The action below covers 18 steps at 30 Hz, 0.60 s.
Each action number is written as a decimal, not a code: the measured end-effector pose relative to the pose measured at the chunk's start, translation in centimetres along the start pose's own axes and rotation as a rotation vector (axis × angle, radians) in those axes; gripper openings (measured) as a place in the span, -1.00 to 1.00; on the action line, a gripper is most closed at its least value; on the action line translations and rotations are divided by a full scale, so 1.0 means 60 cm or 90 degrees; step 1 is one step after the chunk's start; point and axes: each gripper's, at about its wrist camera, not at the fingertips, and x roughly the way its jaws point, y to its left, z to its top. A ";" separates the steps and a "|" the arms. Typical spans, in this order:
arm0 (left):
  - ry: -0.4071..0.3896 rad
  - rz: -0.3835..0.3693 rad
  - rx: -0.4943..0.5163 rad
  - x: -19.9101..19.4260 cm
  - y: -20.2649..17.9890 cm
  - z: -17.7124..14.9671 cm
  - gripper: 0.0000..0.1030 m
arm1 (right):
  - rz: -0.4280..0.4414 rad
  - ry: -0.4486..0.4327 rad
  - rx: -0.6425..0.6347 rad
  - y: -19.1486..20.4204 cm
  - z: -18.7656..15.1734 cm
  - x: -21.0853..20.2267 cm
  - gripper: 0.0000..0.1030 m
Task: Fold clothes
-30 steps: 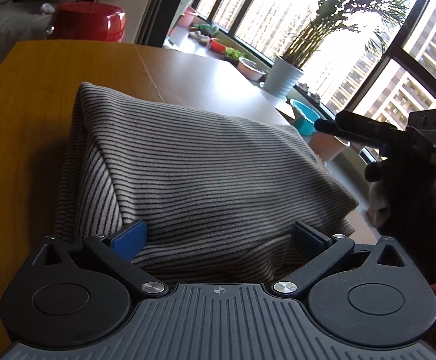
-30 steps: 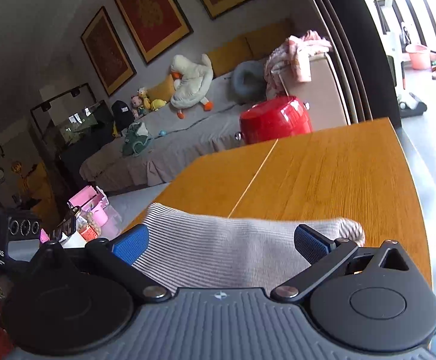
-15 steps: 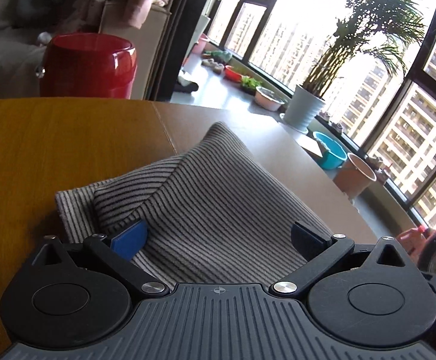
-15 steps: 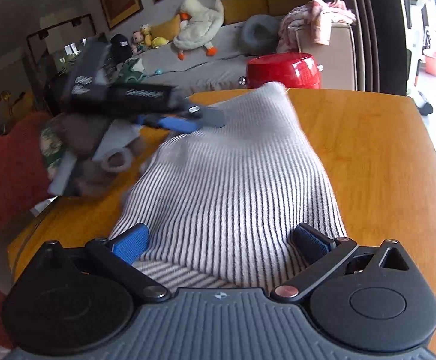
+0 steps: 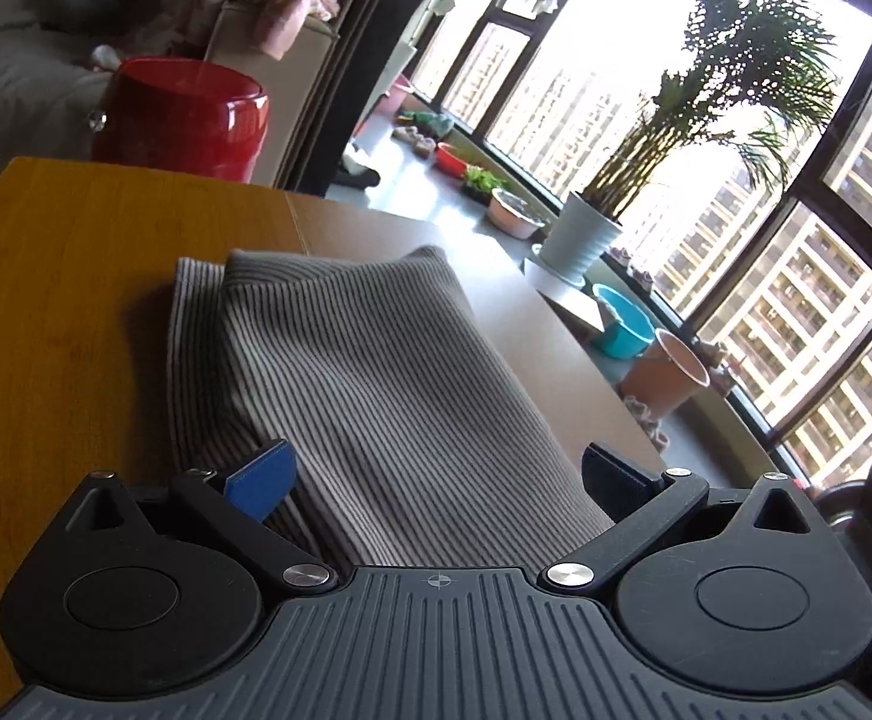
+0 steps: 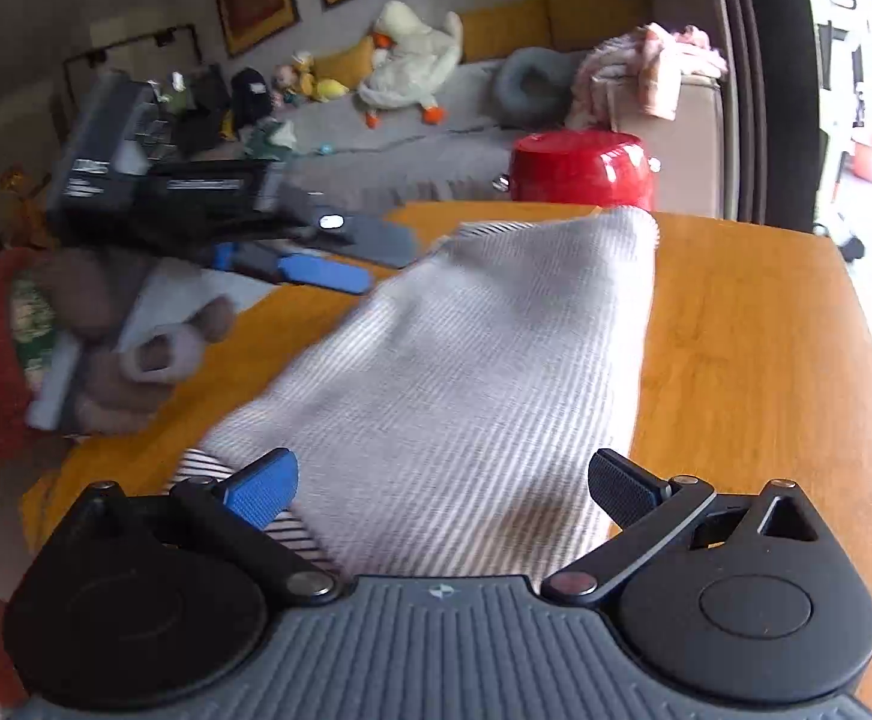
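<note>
Left gripper (image 5: 436, 471): fingers spread wide, released, the striped garment (image 5: 369, 384) lying between them on the wooden table (image 5: 63, 312). Seen from the right wrist, its black body (image 6: 153, 186) carries white label text, too blurred to read. Right gripper (image 6: 442, 480): fingers likewise spread, gripping nothing, garment (image 6: 466, 372) between them. Red pot (image 6: 580, 171) stands beyond the table's far edge.

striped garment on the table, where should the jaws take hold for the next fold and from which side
Probably the near hem of the striped garment, from the near side with the jaws level with the wooden table. The cloth lies flat, folded, running away from both cameras, its near edge between the spread fingers of each gripper.
</note>
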 end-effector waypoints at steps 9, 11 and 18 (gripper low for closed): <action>-0.034 0.146 0.133 0.069 -0.013 -0.022 1.00 | -0.054 0.005 0.051 -0.035 0.017 0.038 1.00; -0.041 0.140 0.107 0.073 -0.002 -0.012 1.00 | -0.053 0.011 0.053 -0.045 0.022 0.048 1.00; -0.044 0.182 0.107 0.046 0.017 -0.021 1.00 | -0.016 -0.004 0.016 -0.040 0.034 0.092 1.00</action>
